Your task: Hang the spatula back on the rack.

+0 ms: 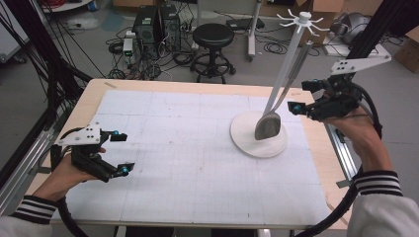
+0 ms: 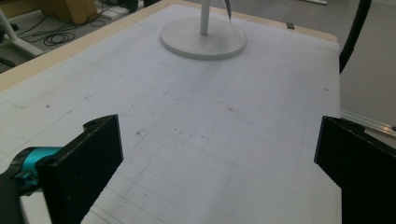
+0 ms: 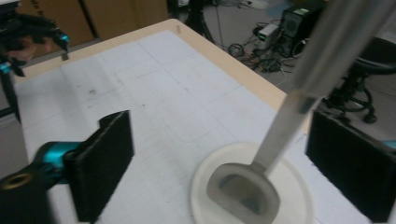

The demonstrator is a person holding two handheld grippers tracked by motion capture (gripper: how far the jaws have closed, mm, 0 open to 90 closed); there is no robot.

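the stand (image 1: pixel 259 134) sits right of centre on the surface (image 1: pixel 163 163) — the ladle (image 1: pixel 269 123) hangs above its base; the stool (image 1: pixel 213 37) lies behind, upper centre.

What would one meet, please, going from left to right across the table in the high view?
Left tongs → bare gridded mat → white round stand base → hanging metal ladle bowl → right tongs, open beside the ladle's handle.

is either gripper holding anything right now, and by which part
Nothing is held. The right gripper is open beside the ladle, whose handle stands between its spread jaws untouched as it hangs on the white stand. The left gripper is open over the mat.
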